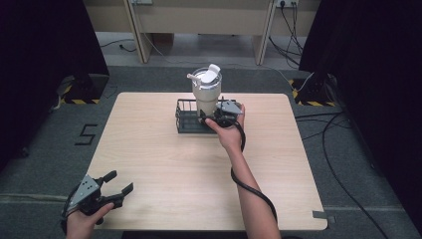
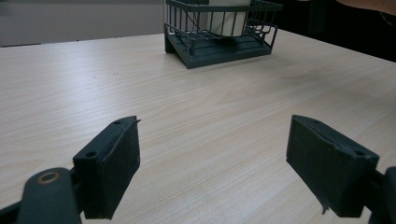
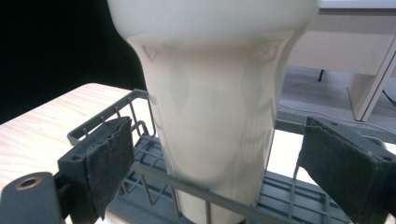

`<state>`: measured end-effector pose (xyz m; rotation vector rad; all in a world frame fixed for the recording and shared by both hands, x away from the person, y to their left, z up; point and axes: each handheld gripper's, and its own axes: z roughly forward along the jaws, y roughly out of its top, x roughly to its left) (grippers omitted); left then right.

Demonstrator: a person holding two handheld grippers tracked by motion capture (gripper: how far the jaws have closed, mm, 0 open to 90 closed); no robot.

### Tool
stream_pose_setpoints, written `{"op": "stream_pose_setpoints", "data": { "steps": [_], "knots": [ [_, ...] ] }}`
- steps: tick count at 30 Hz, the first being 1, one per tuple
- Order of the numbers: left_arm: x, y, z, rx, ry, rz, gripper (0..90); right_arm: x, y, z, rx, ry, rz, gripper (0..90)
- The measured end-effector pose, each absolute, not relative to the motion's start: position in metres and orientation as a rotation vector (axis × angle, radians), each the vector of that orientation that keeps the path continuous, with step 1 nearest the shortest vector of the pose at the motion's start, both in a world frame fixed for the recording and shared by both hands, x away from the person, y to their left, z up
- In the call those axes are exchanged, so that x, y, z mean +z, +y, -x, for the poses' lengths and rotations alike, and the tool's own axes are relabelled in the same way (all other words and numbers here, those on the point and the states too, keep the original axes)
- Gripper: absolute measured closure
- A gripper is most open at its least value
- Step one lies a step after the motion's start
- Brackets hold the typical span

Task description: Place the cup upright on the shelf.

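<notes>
The cream tumbler (image 3: 215, 107) stands upright in the wire rack (image 1: 185, 119); the right gripper (image 3: 215, 163) straddles its lower body, jaws open, seemingly not touching; the open left gripper (image 1: 113, 186) waits well apart

I see a cream-white tumbler (image 1: 206, 92) standing upright in a dark grey wire rack (image 1: 185, 119) at the far middle of the table. It's wide at the top and narrows toward its base, and its glossy wall throws soft reflections in my right gripper view (image 3: 210, 116). On top sits a white lid with a flap tilted up. The rack is low and rectangular with thin bars and a slatted floor; the tumbler fills its right end, with the left part open.
</notes>
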<state>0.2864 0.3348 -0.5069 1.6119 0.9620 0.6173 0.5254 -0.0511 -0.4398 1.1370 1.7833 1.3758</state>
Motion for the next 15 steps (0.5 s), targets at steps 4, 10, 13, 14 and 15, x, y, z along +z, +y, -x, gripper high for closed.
{"op": "stream_pose_setpoints", "data": {
  "steps": [4, 10, 13, 14, 15],
  "knots": [
    [-0.507, 0.335, -0.286, 0.617, 0.962, -1.614, 16.7, -0.437, -0.058, -0.518, 1.373, 1.797, -1.138, 11.1],
    [-0.507, 0.334, -0.286, 0.617, 0.962, -1.614, 16.7, -0.437, -0.071, -0.503, 1.365, 1.813, -1.138, 11.7],
    [-0.507, 0.334, -0.286, 0.617, 0.962, -1.616, 16.7, -0.437, -0.079, -0.495, 1.358, 1.814, -1.13, 12.0],
    [-0.507, 0.334, -0.286, 0.617, 0.962, -1.617, 16.7, -0.438, -0.081, -0.492, 1.357, 1.817, -1.13, 12.0],
    [-0.507, 0.334, -0.286, 0.617, 0.962, -1.618, 16.7, -0.438, -0.085, -0.489, 1.356, 1.815, -1.132, 12.2]
  ]
}}
